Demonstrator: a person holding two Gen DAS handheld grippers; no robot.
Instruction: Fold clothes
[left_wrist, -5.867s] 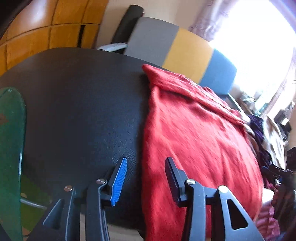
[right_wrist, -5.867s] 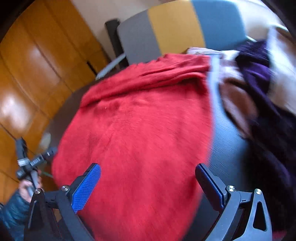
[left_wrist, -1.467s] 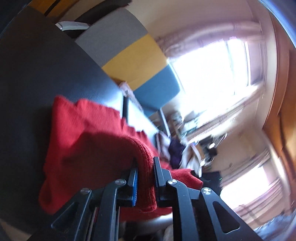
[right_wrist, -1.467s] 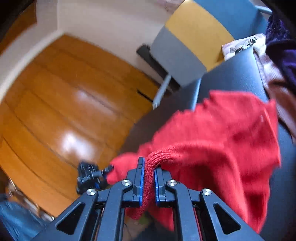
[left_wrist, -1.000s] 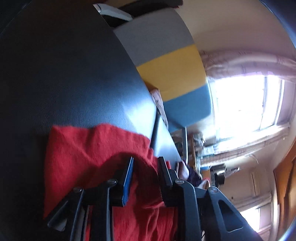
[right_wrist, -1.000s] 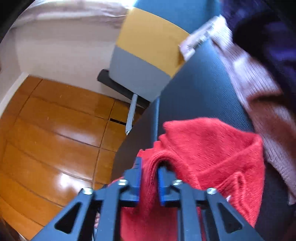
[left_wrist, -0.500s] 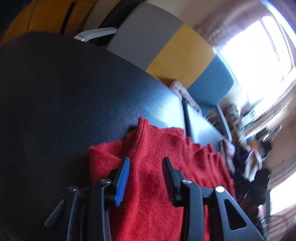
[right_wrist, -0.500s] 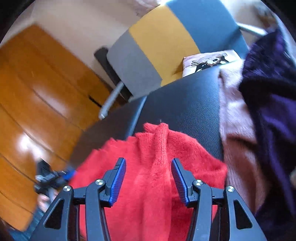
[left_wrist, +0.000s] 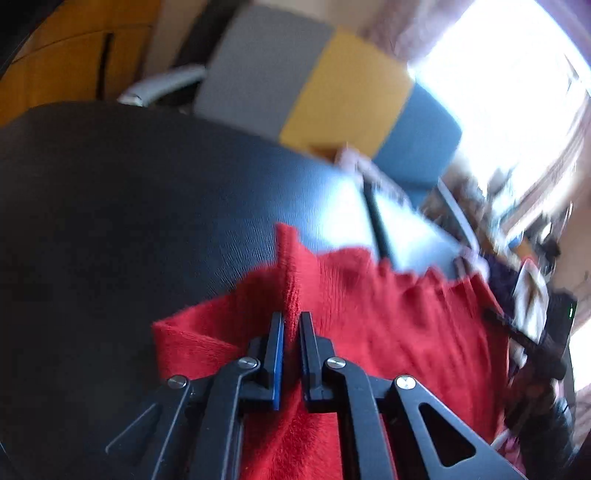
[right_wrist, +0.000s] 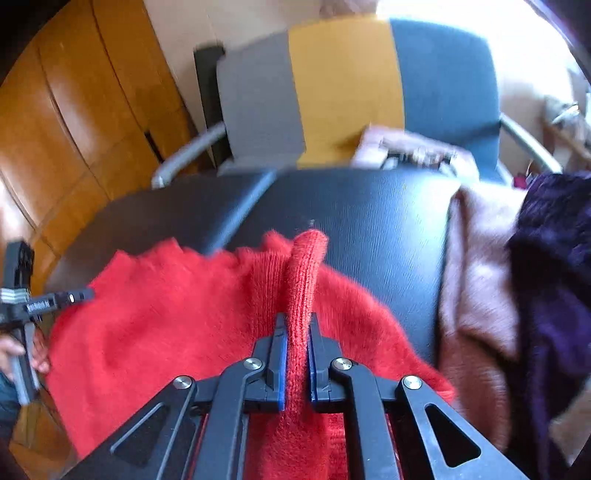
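Observation:
A red knitted sweater (left_wrist: 388, 325) lies partly folded on the black table (left_wrist: 129, 192). My left gripper (left_wrist: 291, 321) is shut on a pinched ridge of the sweater's left edge. In the right wrist view the same red sweater (right_wrist: 166, 306) spreads to the left, and my right gripper (right_wrist: 295, 323) is shut on a raised fold of it near its right edge. The other gripper (right_wrist: 44, 299) and a hand show at the far left of that view. The cloth under both grippers is hidden by their black frames.
A pink garment (right_wrist: 476, 288) and a dark purple one (right_wrist: 554, 258) lie heaped at the right on the black table (right_wrist: 388, 221). Behind the table stands a chair with a grey, yellow and blue back (right_wrist: 351, 81). Wooden panelling (right_wrist: 74, 110) is at the left.
Half a second ago both grippers stood open over the laid-down sweater. Now both have closed, each pinching a ridge of red cloth, and have rolled and lifted slightly.

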